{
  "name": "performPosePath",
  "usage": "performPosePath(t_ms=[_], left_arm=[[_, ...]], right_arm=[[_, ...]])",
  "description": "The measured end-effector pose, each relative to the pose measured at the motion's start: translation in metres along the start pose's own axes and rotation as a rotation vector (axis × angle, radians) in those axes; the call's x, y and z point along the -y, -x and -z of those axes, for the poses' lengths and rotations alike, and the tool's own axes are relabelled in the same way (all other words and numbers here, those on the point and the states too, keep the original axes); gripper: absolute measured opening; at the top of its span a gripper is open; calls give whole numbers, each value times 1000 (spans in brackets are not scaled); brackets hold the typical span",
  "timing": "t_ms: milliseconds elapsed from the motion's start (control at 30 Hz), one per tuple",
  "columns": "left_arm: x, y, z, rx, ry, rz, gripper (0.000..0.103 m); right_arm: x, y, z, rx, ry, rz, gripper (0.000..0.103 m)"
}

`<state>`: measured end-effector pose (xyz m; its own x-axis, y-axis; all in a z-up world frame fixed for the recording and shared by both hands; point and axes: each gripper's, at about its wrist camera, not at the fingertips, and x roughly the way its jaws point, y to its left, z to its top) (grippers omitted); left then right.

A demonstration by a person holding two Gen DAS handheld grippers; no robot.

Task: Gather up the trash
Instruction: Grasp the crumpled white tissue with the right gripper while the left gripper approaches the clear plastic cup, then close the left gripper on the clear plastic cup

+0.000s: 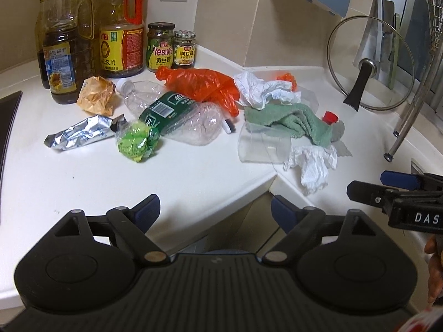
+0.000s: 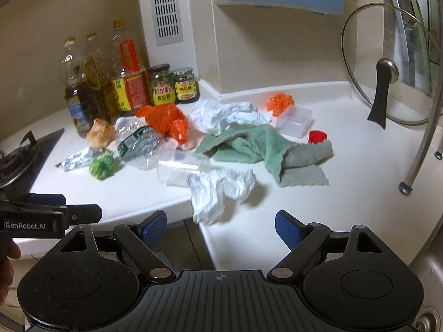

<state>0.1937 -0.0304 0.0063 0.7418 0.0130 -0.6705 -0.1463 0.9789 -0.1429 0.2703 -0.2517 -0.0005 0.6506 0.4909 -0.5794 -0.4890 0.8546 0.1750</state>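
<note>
While both tools hang back from the inner corner of the white counter [image 1: 83, 182], the left gripper [image 1: 214, 213] stands with its blue pads spread wide and nothing between them; the right gripper [image 2: 221, 229] is likewise spread wide and empty, its pads above the counter's edge.

Trash lies scattered across the counter, well ahead of both; a crumpled white tissue [image 2: 218, 191] sits nearest, at the counter's front edge, just beyond the right gripper's pads; a clear plastic cup [image 1: 263, 146] lies on its side touching that tissue; behind it a green cloth [image 2: 249, 146] lies rumpled, with a red cap [image 2: 317, 137] at its far side. Further left a crushed clear bottle [image 1: 177, 116] with a green label lies on its side, an orange plastic bag [image 1: 202, 83] draped against it; a green wad in clear wrap [image 1: 137, 141], a silver foil packet [image 1: 80, 134] and a crumpled tan wrapper [image 1: 97, 95] lie on the left side. More white crumpled paper [image 2: 221, 113] sits behind the cloth, beside a small clear box [image 2: 295, 120] (an orange scrap [image 2: 279, 102] lies just behind it).

Oil bottles [image 1: 66, 55] and two jars [image 1: 171, 47] stand along the wall; a glass lid [image 2: 387, 69] leans upright at the right; a stove burner [image 2: 16, 163] shows at the left.
</note>
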Motion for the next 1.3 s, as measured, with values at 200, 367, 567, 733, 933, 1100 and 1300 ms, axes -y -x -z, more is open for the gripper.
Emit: performPosePath(t_ms=[200, 367, 567, 733, 933, 1100, 1300], left_arm=[[0, -8, -8, -1, 13, -20, 87], [0, -16, -12, -3, 25, -37, 87], [0, -28, -18, -11, 37, -58, 87], [2, -37, -23, -17, 44, -71, 87], [6, -49, -26, -36, 46, -81, 87], [10, -56, -27, -48, 42, -85, 87], [20, -66, -33, -51, 25, -66, 87]], right_arm=[[7, -13, -12, 4, 4, -15, 85], [10, -30, -19, -14, 23, -36, 86], [13, -53, -24, -50, 50, -71, 86], [15, -72, -26, -78, 80, -94, 86], [21, -90, -29, -79, 106, -108, 85], [26, -100, -30, -88, 118, -119, 55], [35, -97, -29, -78, 110, -120, 28]])
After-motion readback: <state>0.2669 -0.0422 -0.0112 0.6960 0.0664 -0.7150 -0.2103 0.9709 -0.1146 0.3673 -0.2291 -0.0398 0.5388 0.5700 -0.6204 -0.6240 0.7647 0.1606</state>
